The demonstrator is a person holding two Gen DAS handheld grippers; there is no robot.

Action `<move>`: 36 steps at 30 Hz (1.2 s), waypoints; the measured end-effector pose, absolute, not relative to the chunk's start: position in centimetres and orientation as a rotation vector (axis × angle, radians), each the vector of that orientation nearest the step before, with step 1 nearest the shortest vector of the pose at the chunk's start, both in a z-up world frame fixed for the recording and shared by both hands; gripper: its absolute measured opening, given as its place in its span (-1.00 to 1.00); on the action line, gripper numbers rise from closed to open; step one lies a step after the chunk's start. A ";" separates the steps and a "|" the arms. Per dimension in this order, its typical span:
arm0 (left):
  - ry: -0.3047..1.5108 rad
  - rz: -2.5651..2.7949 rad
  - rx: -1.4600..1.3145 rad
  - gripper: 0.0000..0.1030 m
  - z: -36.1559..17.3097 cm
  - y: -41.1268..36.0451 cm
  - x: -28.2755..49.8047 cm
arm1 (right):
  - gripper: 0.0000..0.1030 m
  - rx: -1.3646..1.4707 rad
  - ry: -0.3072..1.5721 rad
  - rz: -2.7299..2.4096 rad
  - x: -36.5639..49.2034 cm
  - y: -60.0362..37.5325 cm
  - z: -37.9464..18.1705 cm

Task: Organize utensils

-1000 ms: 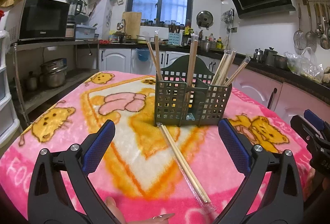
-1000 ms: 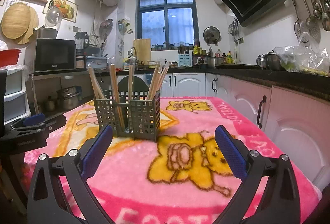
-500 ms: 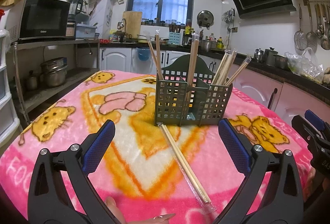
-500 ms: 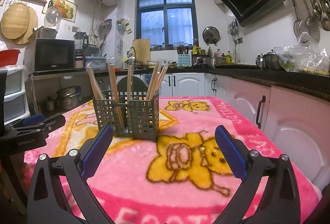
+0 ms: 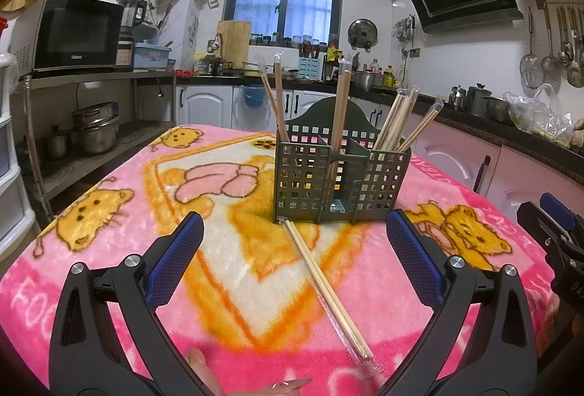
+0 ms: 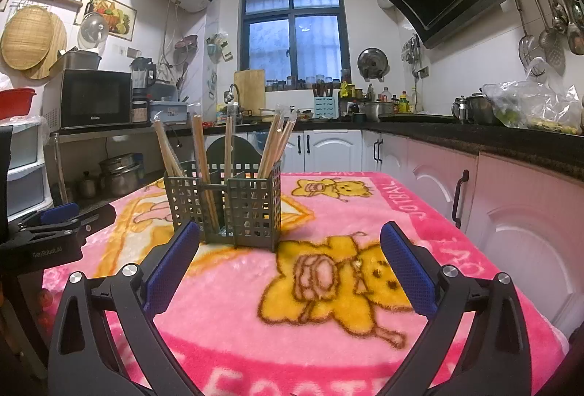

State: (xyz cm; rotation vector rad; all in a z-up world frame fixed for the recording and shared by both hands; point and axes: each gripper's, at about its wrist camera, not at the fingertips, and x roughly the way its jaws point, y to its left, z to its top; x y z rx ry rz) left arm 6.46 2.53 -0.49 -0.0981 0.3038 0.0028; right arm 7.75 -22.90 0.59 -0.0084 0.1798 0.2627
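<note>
Nothing has shifted over the last second. The left tongs [image 5: 294,259] hang released and empty over the wrapped chopsticks [image 5: 325,281], which lie on the pink surface [image 5: 109,235] touching the green caddy [image 5: 341,182]. The right tongs [image 6: 290,264] also gape, idle, so the pickup remains undone.

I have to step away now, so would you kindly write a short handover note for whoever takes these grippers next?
Left gripper: open, empty, pointing at the wrapped chopsticks lying on the pink blanket, one end near the green utensil holder.
Right gripper: open, empty, above the blanket, right of the holder.
Done: several wrapped pairs stand in the holder's compartments.
Left: pick up the loose pair, probably with the left gripper, and stand it in a compartment.
</note>
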 end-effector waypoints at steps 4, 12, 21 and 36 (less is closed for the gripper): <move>0.303 0.000 -0.098 0.79 -0.5 2.5 6.5 | 0.87 -0.008 0.180 0.264 7.7 -22.9 0.6; 0.306 -0.009 -0.100 0.79 -0.6 2.6 6.5 | 0.87 -0.007 0.183 0.264 7.8 -22.9 0.6; 0.332 -0.009 -0.116 0.79 -0.7 2.8 6.9 | 0.87 -0.009 0.190 0.256 7.8 -22.8 0.5; 0.593 0.127 -0.084 0.79 -0.3 9.3 12.5 | 0.87 -0.106 0.468 0.059 14.5 -25.3 0.8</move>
